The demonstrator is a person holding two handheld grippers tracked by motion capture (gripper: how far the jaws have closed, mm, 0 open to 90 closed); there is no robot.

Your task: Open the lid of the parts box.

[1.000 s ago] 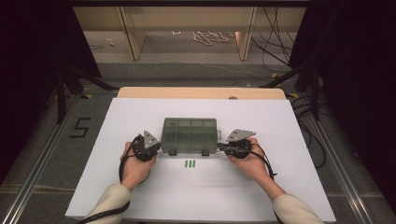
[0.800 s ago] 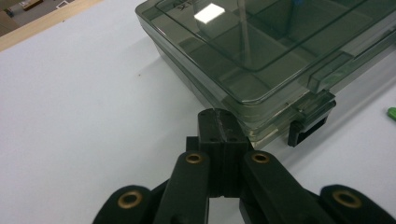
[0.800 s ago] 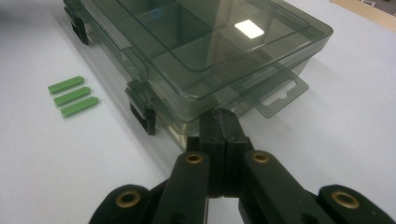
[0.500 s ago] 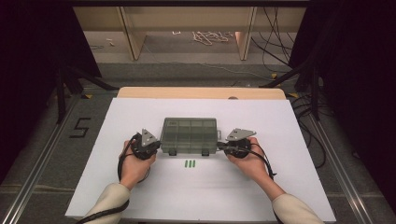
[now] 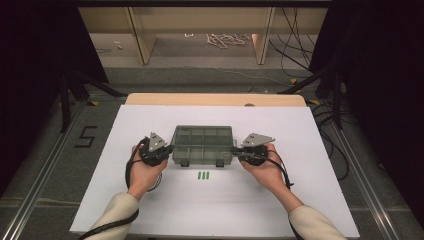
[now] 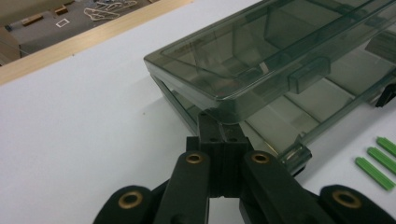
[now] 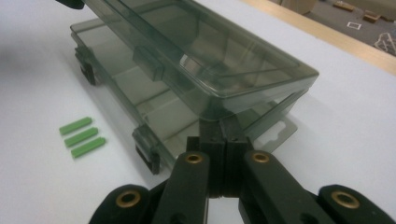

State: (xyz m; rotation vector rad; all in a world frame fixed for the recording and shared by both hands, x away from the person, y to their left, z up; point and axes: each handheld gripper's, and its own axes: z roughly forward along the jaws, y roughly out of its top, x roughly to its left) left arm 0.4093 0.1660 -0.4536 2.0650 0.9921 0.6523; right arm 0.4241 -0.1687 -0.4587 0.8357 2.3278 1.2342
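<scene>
A smoky clear compartment box lies mid-table on the white sheet. Its lid stands slightly raised off the base along the front. My left gripper sits at the box's left end, jaws shut, its tips tucked just under the lid's corner. At the right end my right gripper is shut too, its tips under the lid at that corner. Three green sticks lie side by side in front of the box.
Two dark latches hang undone on the base's front wall. A wooden strip edges the far side of the table. Cables lie on the floor beyond, and dark stands rise at both sides.
</scene>
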